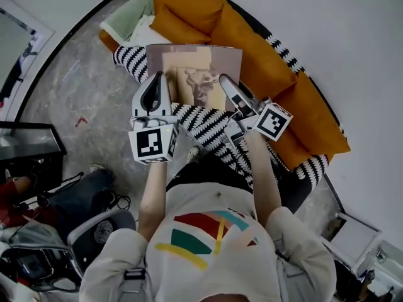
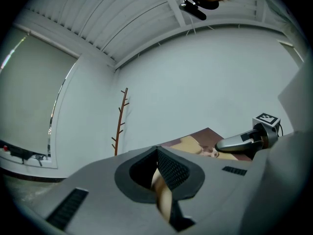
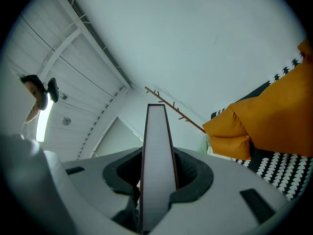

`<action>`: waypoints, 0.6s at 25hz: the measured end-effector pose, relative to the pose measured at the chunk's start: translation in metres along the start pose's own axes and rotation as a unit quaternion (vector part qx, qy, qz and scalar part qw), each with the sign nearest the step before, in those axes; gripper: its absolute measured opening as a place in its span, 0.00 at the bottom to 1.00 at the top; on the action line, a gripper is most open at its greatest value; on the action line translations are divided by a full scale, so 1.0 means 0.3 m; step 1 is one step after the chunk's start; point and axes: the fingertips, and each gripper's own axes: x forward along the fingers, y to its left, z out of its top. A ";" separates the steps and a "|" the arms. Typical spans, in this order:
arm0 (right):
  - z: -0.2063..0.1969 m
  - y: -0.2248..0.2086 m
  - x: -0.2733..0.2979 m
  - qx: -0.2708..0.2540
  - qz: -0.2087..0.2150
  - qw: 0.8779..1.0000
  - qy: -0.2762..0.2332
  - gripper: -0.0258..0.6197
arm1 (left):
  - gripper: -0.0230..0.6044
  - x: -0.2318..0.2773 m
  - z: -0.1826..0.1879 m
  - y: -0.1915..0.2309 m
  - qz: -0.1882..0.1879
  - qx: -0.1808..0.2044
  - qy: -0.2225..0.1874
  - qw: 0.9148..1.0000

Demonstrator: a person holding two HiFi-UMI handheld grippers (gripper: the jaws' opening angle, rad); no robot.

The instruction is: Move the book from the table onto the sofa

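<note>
Sofa, orange cushions, upper centre of head view: book held over it, not yet set down; release remains, I judge. Left gripper view: my left fingers nearly closed, pinching the book's edge. Right gripper view: my right fingers half open, clamped across its thickness.

One book, two grippers (a left gripper, a right gripper), one sofa, one pale green cushion, upper left of the frame.

The book covers part of the sofa seat. The left gripper blocks most of the book in its own view; the cover picture is too small to tell.
</note>
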 end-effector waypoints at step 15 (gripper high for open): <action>-0.089 -0.454 0.400 0.116 -0.004 0.993 -0.012 0.28 | 0.05 0.194 -0.327 0.274 0.120 0.001 0.062 0.991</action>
